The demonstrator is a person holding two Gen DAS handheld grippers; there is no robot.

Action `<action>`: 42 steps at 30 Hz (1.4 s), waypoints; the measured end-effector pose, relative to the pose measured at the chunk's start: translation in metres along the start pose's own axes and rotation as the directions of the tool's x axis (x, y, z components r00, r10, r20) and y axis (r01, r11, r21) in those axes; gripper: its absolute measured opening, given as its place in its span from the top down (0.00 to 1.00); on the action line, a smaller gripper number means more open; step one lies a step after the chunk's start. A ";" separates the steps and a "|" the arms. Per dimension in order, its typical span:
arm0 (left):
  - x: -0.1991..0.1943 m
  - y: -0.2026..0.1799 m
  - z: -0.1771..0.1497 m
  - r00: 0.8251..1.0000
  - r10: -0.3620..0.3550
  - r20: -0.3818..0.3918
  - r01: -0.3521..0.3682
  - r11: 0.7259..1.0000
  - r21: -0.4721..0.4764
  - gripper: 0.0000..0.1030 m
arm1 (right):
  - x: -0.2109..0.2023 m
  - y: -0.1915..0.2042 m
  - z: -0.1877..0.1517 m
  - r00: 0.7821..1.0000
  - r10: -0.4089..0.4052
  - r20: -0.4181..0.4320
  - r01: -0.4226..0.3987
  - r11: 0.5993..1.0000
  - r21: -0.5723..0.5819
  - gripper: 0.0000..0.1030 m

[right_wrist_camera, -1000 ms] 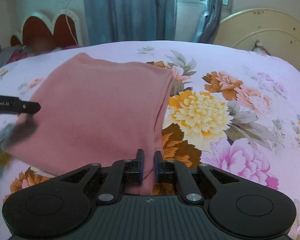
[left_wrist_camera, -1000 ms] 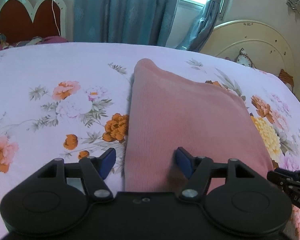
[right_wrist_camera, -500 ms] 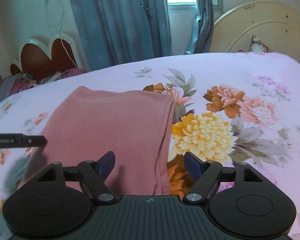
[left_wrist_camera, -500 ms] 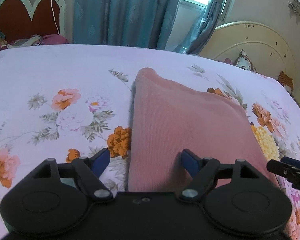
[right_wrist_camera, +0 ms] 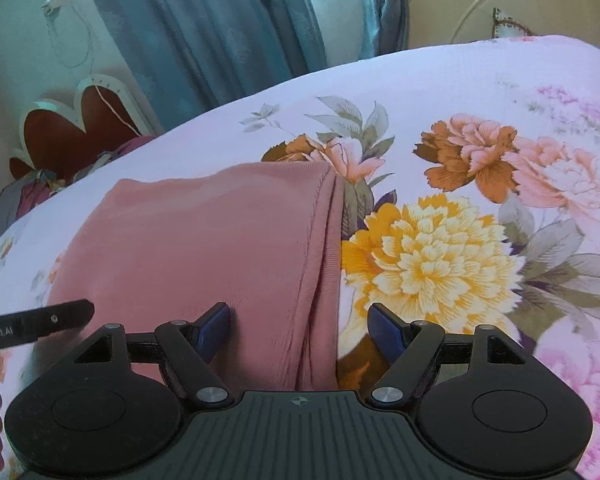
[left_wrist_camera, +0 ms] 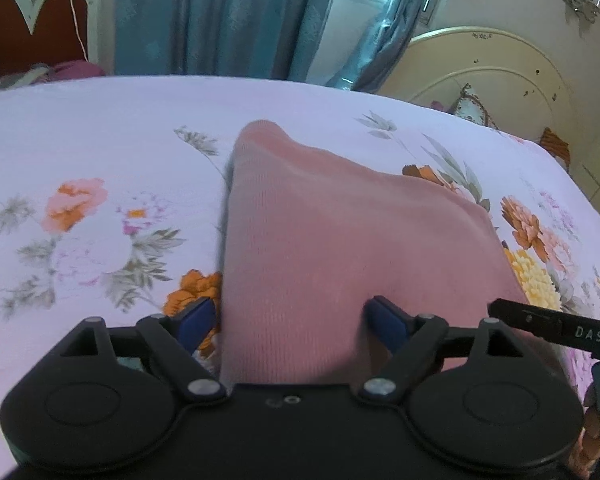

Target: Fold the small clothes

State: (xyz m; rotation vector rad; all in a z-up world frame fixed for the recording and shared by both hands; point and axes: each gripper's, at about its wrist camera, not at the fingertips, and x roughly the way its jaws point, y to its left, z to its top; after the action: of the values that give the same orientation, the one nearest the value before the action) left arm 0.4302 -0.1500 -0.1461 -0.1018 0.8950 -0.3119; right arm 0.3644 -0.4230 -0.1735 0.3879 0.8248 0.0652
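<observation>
garment (left_wrist_camera: 340,248): plain pink | bedsheet (left_wrist_camera: 99,128): pale lilac, floral | curtains (left_wrist_camera: 219,16): blue

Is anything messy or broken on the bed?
Nothing stands out. The pink garment lies folded and fairly flat on the flowered bedsheet, its edges lined up, with no spill or tear visible.

You are working over a bed (left_wrist_camera: 99,128) covered by a pale lilac sheet (right_wrist_camera: 480,80) printed with orange, yellow and pink flowers. Directly on that sheet lies one folded pink garment (left_wrist_camera: 332,248), flat, its long folded edges running away from you, with bare floral sheet showing on both sides of it.
</observation>
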 end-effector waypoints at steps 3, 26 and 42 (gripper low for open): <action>0.008 0.004 0.001 0.999 -0.034 -0.012 0.034 0.999 -0.038 0.23 | 0.005 0.004 0.001 1.000 0.022 0.001 -0.022 1.000 0.000 0.29; -0.046 -0.017 0.019 0.994 -0.076 0.078 0.078 0.997 -0.014 0.72 | -0.027 0.036 0.020 0.980 0.198 0.038 -0.200 0.976 0.082 0.80; -0.155 0.129 0.015 0.985 -0.014 0.172 0.023 0.999 -0.050 0.72 | -0.028 0.214 0.001 0.927 0.372 0.051 -0.374 0.926 0.056 0.80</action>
State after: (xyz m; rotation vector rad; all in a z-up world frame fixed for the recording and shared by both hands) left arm 0.3808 0.0198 -0.0483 -0.1820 0.7319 -0.2931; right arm 0.3659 -0.2309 -0.0759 0.6033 0.7060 0.3861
